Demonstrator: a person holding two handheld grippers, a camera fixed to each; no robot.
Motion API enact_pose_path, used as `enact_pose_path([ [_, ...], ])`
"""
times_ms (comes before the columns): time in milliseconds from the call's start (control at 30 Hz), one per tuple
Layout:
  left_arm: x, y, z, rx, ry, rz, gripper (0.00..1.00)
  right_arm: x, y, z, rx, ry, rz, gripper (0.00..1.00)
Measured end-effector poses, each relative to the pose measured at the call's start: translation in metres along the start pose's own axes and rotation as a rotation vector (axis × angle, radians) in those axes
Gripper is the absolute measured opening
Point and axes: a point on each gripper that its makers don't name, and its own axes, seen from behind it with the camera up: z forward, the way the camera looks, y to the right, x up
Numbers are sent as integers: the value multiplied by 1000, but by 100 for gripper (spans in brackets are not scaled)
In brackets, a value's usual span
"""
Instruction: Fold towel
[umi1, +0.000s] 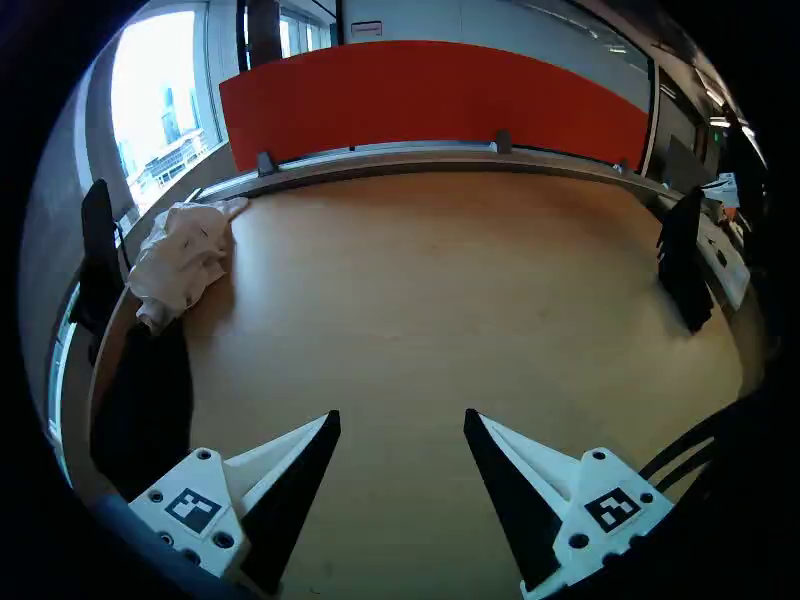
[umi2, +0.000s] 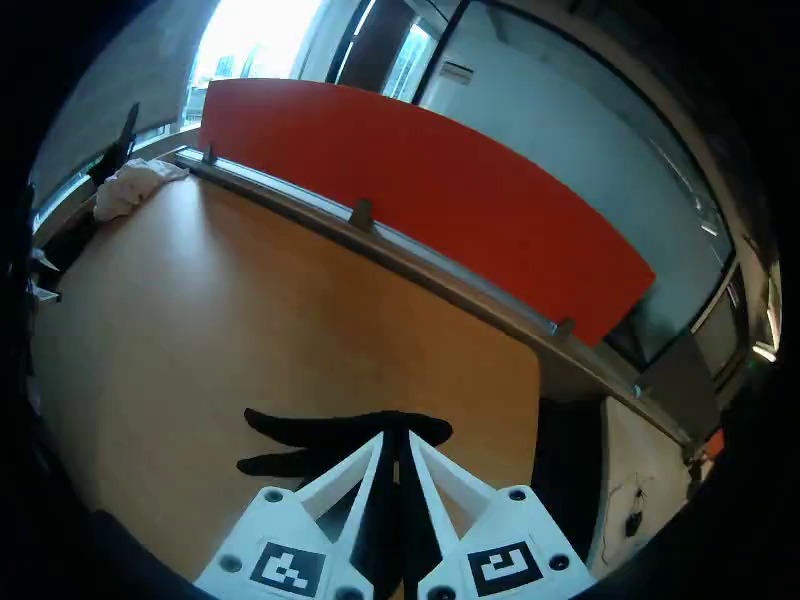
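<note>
A crumpled white towel (umi1: 180, 255) lies in a heap at the far left corner of the wooden desk (umi1: 440, 300). My left gripper (umi1: 400, 415) hovers open over the near part of the desk, well short of the towel, with nothing between its fingers. In the right gripper view the same towel (umi2: 130, 185) is small and far off at the upper left. My right gripper (umi2: 397, 435) has its fingers drawn together on a flat black cloth (umi2: 320, 440) that lies on the desk near its right edge.
A red divider panel (umi1: 430, 100) on a metal rail runs along the back of the desk. Dark chairs (umi1: 100, 260) stand at the left edge, and a black object (umi1: 685, 260) sits at the right. Beyond the desk's right edge (umi2: 535, 400) the floor drops away.
</note>
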Motion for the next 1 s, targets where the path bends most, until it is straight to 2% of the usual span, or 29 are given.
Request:
enact_pose_path([
  [500,2,8,-3,-13,3,26,92,-83,12,-27,-40,-91,69,4],
  [1000,1,5,-8,-2,4,30,92,-150,7,-33,-52,-184,163,4],
])
